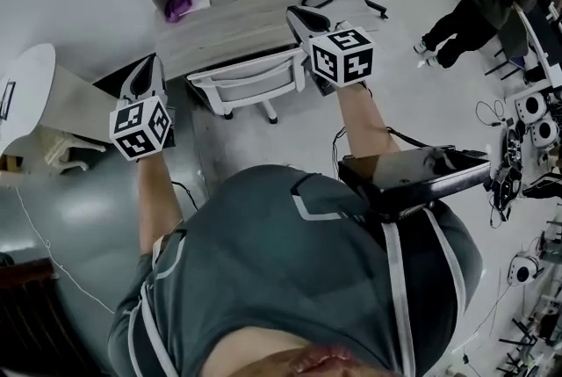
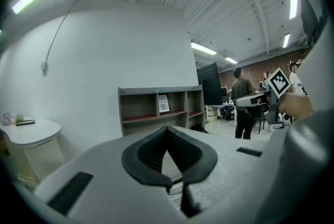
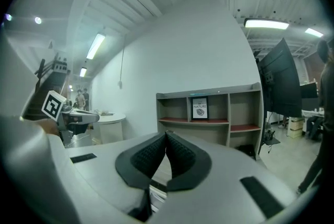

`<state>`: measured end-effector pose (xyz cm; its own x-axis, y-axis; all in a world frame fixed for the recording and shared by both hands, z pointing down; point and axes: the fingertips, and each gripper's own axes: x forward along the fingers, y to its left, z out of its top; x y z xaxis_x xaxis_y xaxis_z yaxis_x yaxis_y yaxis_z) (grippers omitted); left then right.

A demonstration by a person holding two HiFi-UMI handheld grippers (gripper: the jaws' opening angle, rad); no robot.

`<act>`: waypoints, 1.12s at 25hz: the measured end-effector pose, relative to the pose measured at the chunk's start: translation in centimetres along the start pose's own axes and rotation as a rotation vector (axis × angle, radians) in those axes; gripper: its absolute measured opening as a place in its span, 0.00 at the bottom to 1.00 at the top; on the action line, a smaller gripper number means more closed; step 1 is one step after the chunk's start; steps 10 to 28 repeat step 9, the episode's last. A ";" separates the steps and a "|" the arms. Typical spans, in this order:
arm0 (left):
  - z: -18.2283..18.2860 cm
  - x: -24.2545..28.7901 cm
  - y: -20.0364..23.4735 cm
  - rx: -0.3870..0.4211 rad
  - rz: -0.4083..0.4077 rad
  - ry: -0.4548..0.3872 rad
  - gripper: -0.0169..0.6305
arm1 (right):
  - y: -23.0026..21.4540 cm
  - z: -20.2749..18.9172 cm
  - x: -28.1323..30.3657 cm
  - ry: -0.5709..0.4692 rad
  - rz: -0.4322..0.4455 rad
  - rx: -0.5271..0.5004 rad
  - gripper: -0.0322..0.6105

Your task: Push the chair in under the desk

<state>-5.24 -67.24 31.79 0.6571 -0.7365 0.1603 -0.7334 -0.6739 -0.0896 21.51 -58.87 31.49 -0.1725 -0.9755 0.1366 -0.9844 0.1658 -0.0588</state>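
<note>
With the left tool (image 1: 150, 64) and right tool (image 1: 299, 16) both clenched empty, an off-centre shove could swivel the white office chair (image 1: 250, 83), standing at the worktop's (image 1: 230, 22) front edge, and jam it askew.

We see a wooden desk (image 1: 255, 19) bearing a purple bundle (image 1: 180, 8); on the grey floor (image 1: 290, 138) stands a white chair (image 1: 250, 83).

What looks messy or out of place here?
Nothing is spilled or broken. The chair stands at the desk's front, its legs poking out. A crumpled purple thing lies on the desk, and cables trail about at the right.
</note>
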 end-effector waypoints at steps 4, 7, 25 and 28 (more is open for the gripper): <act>0.0 0.1 -0.9 -0.012 -0.014 0.010 0.04 | -0.4 -0.9 -0.2 0.021 -0.001 0.011 0.09; 0.2 0.2 -1.6 -0.020 -0.021 0.014 0.04 | -1.2 -0.5 -0.2 0.024 -0.018 0.010 0.09; 0.1 0.4 -2.0 -0.023 -0.025 0.018 0.04 | -1.7 -0.2 -0.2 0.023 -0.028 0.011 0.09; 0.1 0.4 -2.0 -0.023 -0.025 0.018 0.04 | -1.7 -0.2 -0.2 0.023 -0.028 0.011 0.09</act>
